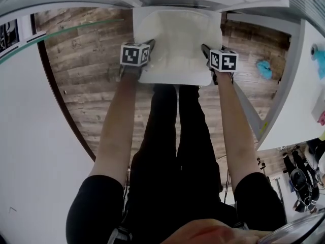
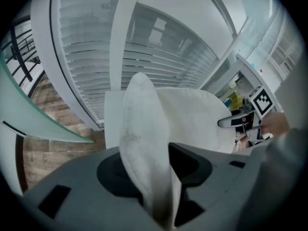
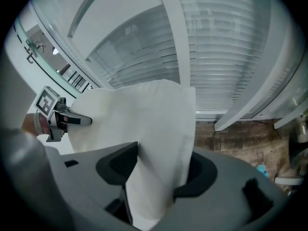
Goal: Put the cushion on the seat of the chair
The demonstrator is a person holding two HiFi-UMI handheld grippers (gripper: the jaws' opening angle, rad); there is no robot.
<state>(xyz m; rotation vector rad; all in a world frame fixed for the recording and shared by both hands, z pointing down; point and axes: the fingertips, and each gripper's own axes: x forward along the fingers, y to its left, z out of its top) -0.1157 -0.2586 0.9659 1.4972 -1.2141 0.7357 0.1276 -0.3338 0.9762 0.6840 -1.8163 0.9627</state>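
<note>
Your L gripper & R gripper: jaws apart, slack round L/R edges of cushion; long axis spans betw. them, flat on chair seat.

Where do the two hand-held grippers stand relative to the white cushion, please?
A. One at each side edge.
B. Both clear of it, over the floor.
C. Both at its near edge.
A: the head view shows the left hand-held gripper at the cushion's left edge and the right hand-held gripper at its right edge.
</note>
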